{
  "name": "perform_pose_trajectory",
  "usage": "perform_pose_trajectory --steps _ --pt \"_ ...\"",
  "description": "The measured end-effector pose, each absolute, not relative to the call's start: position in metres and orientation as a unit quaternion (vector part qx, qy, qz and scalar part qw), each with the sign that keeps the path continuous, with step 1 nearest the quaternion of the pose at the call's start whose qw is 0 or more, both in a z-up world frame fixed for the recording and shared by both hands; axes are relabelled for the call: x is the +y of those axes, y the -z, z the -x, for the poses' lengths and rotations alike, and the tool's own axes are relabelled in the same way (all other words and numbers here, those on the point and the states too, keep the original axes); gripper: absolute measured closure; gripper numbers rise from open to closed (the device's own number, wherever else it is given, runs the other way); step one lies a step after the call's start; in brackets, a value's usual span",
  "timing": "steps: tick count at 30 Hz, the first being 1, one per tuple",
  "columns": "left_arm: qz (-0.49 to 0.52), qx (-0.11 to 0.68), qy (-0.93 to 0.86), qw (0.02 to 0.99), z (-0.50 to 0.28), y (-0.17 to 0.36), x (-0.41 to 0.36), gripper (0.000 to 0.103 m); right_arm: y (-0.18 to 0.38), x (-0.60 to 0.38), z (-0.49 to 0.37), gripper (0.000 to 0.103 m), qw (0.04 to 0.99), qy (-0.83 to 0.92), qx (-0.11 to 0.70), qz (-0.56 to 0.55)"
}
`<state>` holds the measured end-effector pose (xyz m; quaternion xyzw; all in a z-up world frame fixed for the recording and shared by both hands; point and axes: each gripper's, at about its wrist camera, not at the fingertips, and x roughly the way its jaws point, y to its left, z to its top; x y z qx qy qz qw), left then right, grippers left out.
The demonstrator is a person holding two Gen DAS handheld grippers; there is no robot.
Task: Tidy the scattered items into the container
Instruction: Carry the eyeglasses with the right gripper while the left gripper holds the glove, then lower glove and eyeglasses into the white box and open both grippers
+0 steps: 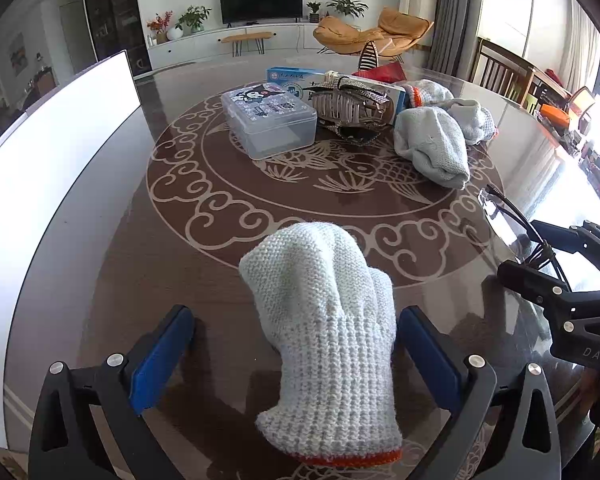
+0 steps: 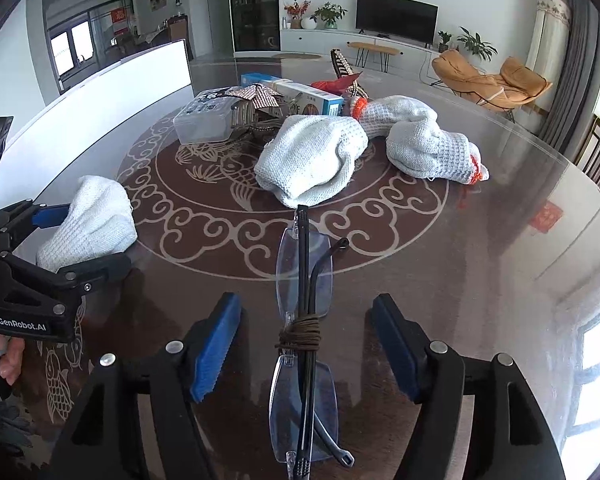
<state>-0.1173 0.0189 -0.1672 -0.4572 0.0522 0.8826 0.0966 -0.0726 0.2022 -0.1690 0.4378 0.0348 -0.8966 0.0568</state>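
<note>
A white knit glove (image 1: 328,332) with an orange cuff lies between the open fingers of my left gripper (image 1: 296,320); it also shows in the right wrist view (image 2: 88,220). Folded rimless glasses (image 2: 304,332) tied with brown cord lie between the open fingers of my right gripper (image 2: 306,312); they also show in the left wrist view (image 1: 508,220). A clear lidded plastic box (image 1: 268,120) with a cartoon sticker stands at the table's middle; it also shows in the right wrist view (image 2: 204,120). More white gloves (image 2: 312,160) (image 2: 428,148) lie beyond the glasses.
A jewelled hair claw (image 1: 348,104) and a blue-white carton (image 1: 384,92) lie behind the box. A red packet (image 1: 384,70) lies further back. The round glass-topped table (image 1: 180,272) has a white panel (image 1: 52,152) at its left edge and chairs (image 1: 500,68) at the right.
</note>
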Motion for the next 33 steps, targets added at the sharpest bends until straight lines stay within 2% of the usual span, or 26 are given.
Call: perform_pose_trajectory --steps 10,11,12,13,14,18,22,23,24,29,33 --pt "0.457 0.051 -0.883 0.094 0.115 0.167 0.019 0.0 0.169 0.203 0.073 0.033 0.058 0.897 0.032 -0.438" --pt "0.453 0.049 -0.886 0.092 0.113 0.165 0.018 0.015 0.169 0.203 0.072 0.033 0.059 0.897 0.03 -0.438" --pt "0.438 0.045 -0.893 0.094 0.109 0.161 0.016 0.036 0.168 0.204 0.072 0.037 0.056 0.898 0.03 -0.436" --pt "0.434 0.047 -0.895 0.096 0.107 0.158 0.016 0.072 0.168 0.205 0.07 0.071 0.053 0.899 0.027 -0.433" --pt "0.44 0.039 -0.891 0.107 0.108 0.157 0.015 0.072 0.166 0.206 0.068 0.078 0.05 0.903 0.022 -0.427" --pt "0.463 -0.021 -0.872 0.159 0.111 0.148 0.007 0.076 0.162 0.213 0.06 0.079 0.06 0.899 -0.034 -0.431" --pt "0.478 -0.079 -0.852 0.197 0.136 0.095 -0.017 0.076 0.134 0.202 0.07 0.079 0.102 0.891 -0.086 -0.435" --pt "0.483 -0.082 -0.849 0.199 0.145 0.076 -0.029 0.076 0.121 0.193 0.08 0.089 0.12 0.888 -0.091 -0.435" --pt "0.484 -0.075 -0.849 0.197 0.154 0.055 -0.044 0.076 0.106 0.181 0.093 0.093 0.137 0.886 -0.095 -0.433" --pt "0.46 -0.005 -0.88 0.117 0.177 -0.044 -0.149 0.076 0.008 0.086 0.162 0.094 0.249 0.883 -0.098 -0.387" --pt "0.45 -0.018 -0.893 0.023 0.188 -0.061 -0.251 0.076 -0.044 -0.016 0.219 0.094 0.318 0.871 -0.097 -0.362"
